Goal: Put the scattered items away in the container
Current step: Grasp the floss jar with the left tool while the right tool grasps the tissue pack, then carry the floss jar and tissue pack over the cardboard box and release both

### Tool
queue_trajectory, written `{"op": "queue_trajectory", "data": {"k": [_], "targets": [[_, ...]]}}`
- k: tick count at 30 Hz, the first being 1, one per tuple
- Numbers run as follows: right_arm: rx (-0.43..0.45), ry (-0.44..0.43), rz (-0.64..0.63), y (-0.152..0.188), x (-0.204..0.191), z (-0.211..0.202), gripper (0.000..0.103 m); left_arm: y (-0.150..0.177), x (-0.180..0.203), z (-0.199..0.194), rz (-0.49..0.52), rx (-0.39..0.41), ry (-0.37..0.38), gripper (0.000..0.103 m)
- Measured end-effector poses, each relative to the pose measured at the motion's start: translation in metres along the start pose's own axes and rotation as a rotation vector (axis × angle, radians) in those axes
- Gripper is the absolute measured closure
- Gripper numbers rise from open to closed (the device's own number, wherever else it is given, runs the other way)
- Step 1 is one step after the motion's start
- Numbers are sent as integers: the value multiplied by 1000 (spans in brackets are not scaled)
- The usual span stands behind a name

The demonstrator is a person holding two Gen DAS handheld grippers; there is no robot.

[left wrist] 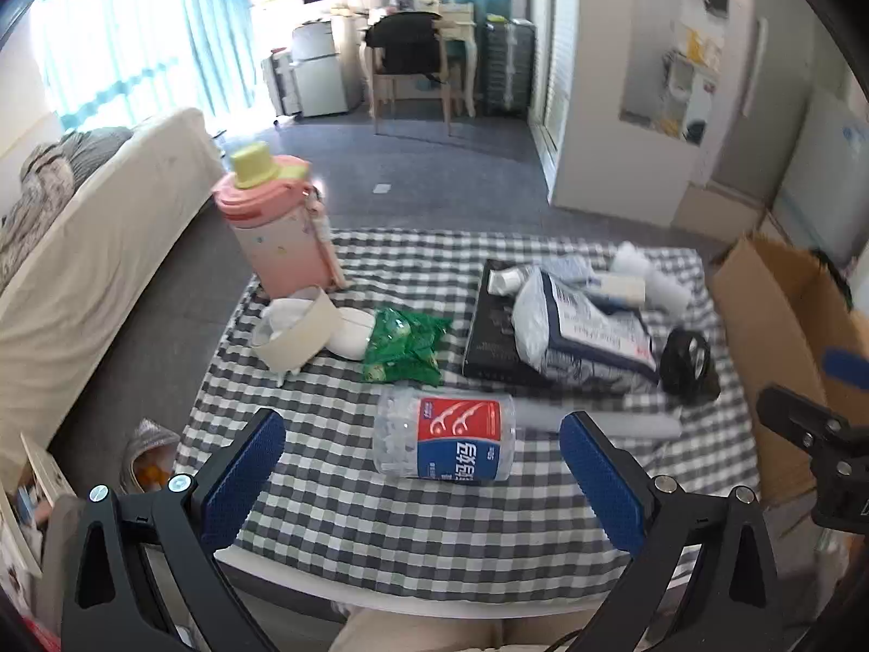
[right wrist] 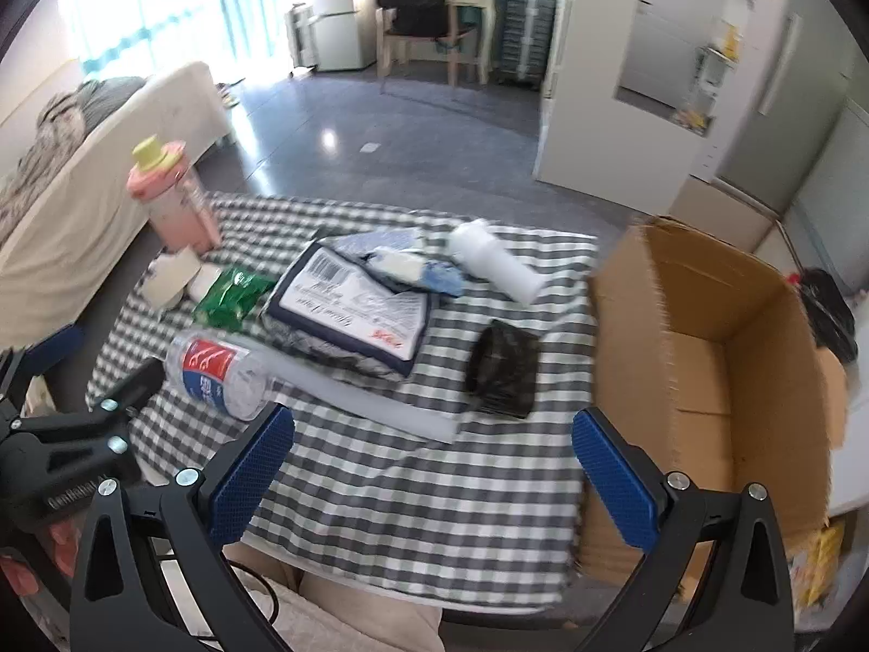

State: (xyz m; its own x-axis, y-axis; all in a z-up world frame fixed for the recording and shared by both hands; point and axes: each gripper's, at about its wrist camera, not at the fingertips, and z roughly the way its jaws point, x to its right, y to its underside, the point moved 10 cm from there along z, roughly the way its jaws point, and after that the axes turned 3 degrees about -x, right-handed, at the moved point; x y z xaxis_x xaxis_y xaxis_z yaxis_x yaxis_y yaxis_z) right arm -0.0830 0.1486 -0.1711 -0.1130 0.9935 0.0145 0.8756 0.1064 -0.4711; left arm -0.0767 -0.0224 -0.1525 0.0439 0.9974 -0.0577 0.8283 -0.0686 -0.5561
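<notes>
Scattered items lie on a checked tablecloth [left wrist: 380,516]. A clear floss-pick jar [left wrist: 444,439] with a red and blue label lies on its side just ahead of my open, empty left gripper [left wrist: 422,429]; it also shows in the right wrist view [right wrist: 222,375]. A green snack bag [left wrist: 404,345], a roll of tape [left wrist: 296,334], a pink bottle [left wrist: 274,231], a tissue pack [left wrist: 581,334] on a black box, a white tube [right wrist: 497,261] and a black roll [right wrist: 505,369] lie beyond. My right gripper [right wrist: 433,434] is open and empty, near the black roll. The open cardboard box [right wrist: 706,358] stands at the table's right.
A beige sofa [left wrist: 92,271] runs along the left of the table. A long grey strip [right wrist: 380,396] lies under the tissue pack's near edge. A chair and desk stand far back across the dark floor. A black bag [right wrist: 828,309] sits behind the box.
</notes>
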Motion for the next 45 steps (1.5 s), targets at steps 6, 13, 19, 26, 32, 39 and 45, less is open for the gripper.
{"op": "queue_trajectory", "data": {"k": [6,13,19,26,32,39,45], "targets": [[-16,-26,-37,-2,-19,22,1,11,0,29,36,-23,-30,0],[-24,-32,-75,-9,-31,49,1,20,-2,58,55,-25,-44,0],[-51,-65,-99,-11,-46,71,1,20,-7,73,40,-23,-4,1],[-22,-63,-187,-25,-65,86,1,19,-6,79,31,-14,87,1],[-66,-3,-243,-36,-75,122,1,23,-5,81,43,-21,174,1],[-124,52,-226,-35,-64,153,15,26,1,89,51,-24,256,0],[-103,65,-200,-42,-53,140,54,35,10,102,91,-87,254,0]]}}
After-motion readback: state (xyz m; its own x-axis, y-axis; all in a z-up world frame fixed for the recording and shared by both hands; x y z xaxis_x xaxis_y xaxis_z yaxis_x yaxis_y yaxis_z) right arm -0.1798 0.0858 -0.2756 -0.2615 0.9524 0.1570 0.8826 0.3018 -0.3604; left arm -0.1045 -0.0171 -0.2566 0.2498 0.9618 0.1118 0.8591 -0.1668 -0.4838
